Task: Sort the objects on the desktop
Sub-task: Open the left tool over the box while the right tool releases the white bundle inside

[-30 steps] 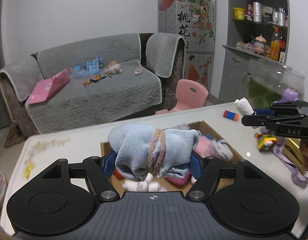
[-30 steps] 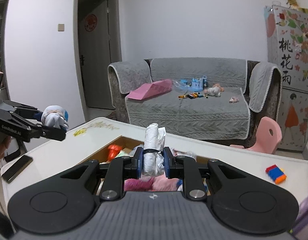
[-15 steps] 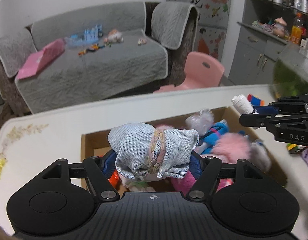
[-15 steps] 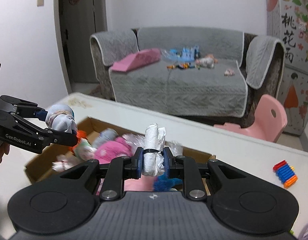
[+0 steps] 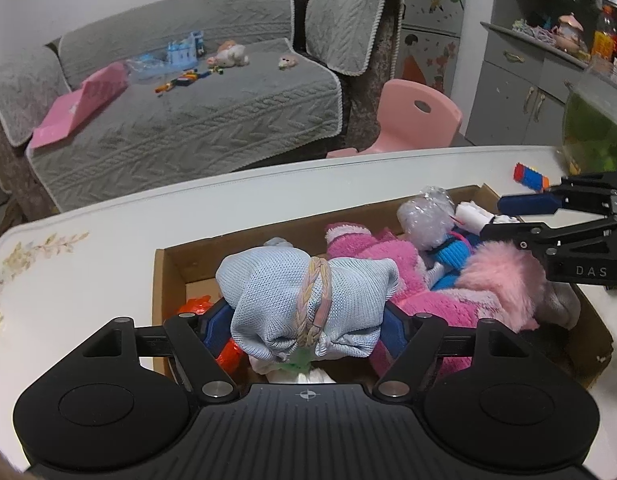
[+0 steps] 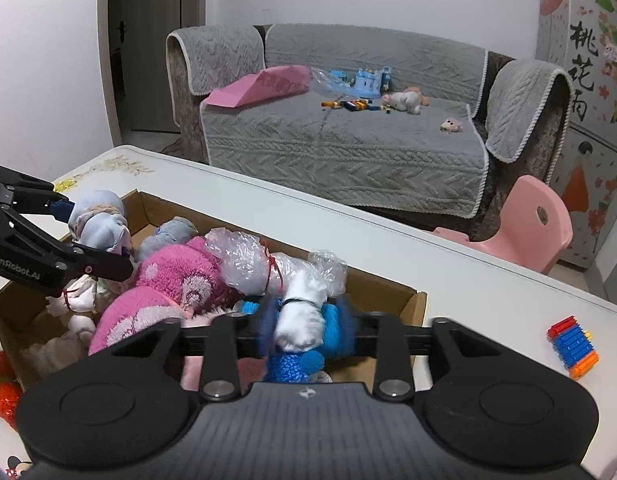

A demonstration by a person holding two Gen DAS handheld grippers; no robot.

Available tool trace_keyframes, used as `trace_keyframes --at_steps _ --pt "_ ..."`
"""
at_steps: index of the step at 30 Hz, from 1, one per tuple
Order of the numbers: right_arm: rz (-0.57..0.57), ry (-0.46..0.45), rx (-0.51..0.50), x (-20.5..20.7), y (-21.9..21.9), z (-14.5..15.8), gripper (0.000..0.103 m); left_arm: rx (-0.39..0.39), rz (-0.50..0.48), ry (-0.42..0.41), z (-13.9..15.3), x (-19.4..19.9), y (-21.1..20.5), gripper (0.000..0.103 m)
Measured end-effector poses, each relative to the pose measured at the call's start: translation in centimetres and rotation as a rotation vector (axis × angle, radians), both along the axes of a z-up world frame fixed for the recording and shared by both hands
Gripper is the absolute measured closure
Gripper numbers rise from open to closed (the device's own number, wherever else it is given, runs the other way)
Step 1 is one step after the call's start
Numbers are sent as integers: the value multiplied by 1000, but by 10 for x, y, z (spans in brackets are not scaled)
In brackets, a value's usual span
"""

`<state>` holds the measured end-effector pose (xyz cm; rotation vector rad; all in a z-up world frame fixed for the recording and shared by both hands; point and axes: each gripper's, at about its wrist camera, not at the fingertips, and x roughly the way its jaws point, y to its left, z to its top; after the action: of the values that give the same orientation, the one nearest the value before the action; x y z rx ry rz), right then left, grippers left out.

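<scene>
Nearest to us, our left tool (image 5: 308, 322) pinches a pale blue knitted bundle (image 5: 306, 304) tied round with a braided band, its blue pads pressed against both sides; the bundle hangs over the near-left part of the cardboard box (image 5: 168, 276). Our right tool (image 6: 306, 322) has just been opening, and a white rolled bundle (image 6: 302, 314) sits between its blurred blue pads, low over the right end of the box; we cannot tell whether the pads still touch it. Inside the box lie a pink fluffy garment (image 6: 168, 284), a clear plastic-wrapped bundle (image 6: 244, 262), a blue knitted piece (image 6: 294, 362) and a pink furry item (image 5: 504, 284), all crowded against one another. Two red toys (image 6: 4, 384) lie on the bench just outside the box's near-left corner. The box stands on the white bench (image 6: 388, 248), and a stack of red, blue and orange blocks (image 6: 572, 350) lies on it well to the right. Beyond the bench we see a pink child's chair (image 6: 536, 228) and, farther still, a grey-covered sofa (image 6: 340, 140) strewn with toys.
</scene>
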<state>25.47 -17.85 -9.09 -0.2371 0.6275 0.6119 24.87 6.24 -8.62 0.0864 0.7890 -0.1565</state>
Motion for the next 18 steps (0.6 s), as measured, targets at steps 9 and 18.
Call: trace_keyframes --at_steps 9,18 --pt "13 -49 28 -20 -9 18 53 -9 -3 -23 13 -19 2 24" --pt "64 -117 61 -54 -16 39 42 -33 -4 -48 26 -39 1 20"
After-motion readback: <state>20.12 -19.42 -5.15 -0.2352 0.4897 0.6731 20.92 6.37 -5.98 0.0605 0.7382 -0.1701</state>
